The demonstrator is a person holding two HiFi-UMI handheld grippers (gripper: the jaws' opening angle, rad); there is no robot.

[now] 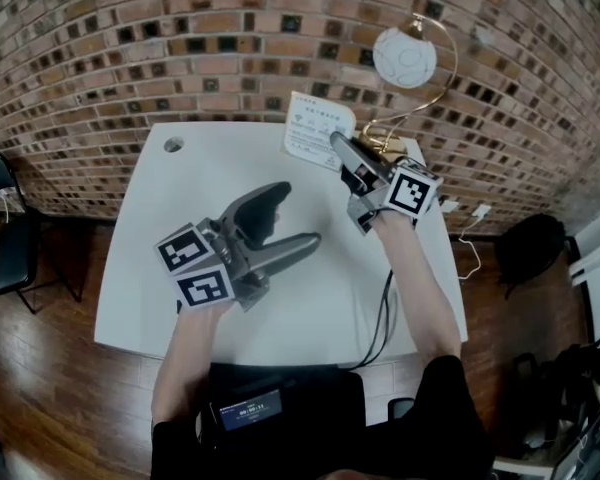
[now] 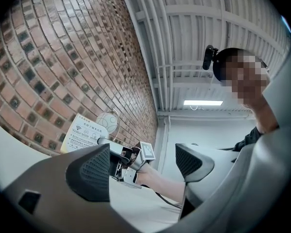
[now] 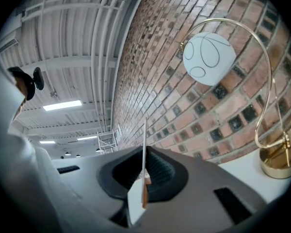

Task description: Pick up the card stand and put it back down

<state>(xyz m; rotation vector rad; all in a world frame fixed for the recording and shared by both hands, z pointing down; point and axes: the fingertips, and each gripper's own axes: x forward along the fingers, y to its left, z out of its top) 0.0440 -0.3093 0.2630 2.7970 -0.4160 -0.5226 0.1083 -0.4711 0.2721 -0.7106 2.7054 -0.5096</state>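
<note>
Head view, clock directions taken from the centre of the white table point(image 1: 180, 298), which stands before a brick wall point(image 1: 130, 48).

At 9 o'clock, off the table's edge, stands a dark chair point(image 1: 5, 238). At 10 o'clock a small round hole point(image 1: 173, 144) is set in the tabletop.

At 8 o'clock lies the left gripper point(image 1: 298, 216), its marker cube toward the person and its jaws pointing to 2 o'clock. In the left gripper view point(image 2: 144, 166) its ribbed pads stand wide apart with nothing between them; beyond the gap are the other gripper and the person's forearm.

At 12 o'clock, at the table's far edge, is the card stand point(image 1: 315, 128), a white printed card tilted toward the wall. The views do not show whether its foot touches the tabletop.

At 1 o'clock the right gripper point(image 1: 338, 143) points to 11 o'clock and meets the card's right side. The right gripper view point(image 3: 144, 178) shows the jaws clenched on the card stand point(image 3: 135, 203), seen edge-on as a thin white sheet with a brown strip at the pads.

At 2 o'clock stands a lamp point(image 1: 404, 56) with a white globe on a curved gold arm. A dark cable point(image 1: 380, 318) runs off the near edge at 5 o'clock.
</note>
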